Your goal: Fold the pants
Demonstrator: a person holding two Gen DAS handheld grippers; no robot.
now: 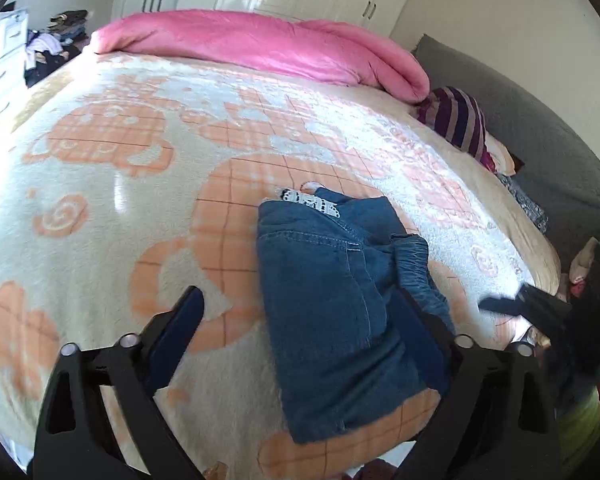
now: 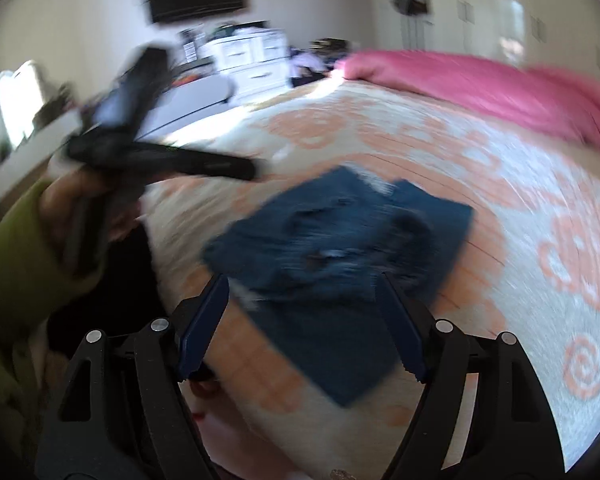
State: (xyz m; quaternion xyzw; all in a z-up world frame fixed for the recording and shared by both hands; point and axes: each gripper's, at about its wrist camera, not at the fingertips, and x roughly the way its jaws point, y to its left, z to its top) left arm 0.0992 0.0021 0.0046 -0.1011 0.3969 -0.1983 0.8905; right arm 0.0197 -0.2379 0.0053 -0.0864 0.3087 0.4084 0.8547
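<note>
Both the left gripper (image 1: 300,312) and right gripper (image 2: 300,300) hover wide, empty, above the folded pants (image 1: 340,292); press edges flat, squaring layers.

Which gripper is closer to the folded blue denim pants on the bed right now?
Hard to separate. The left gripper and right gripper both hang open over the near end of the folded blue denim pants, neither gripping them; the blurred right view settles nothing further.

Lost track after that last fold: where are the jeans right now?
The jeans lie folded on the orange-and-white blanket near the bed's front edge, ahead of both open grippers; in the left wrist view they sit right of centre, well short of the pink duvet.
</note>
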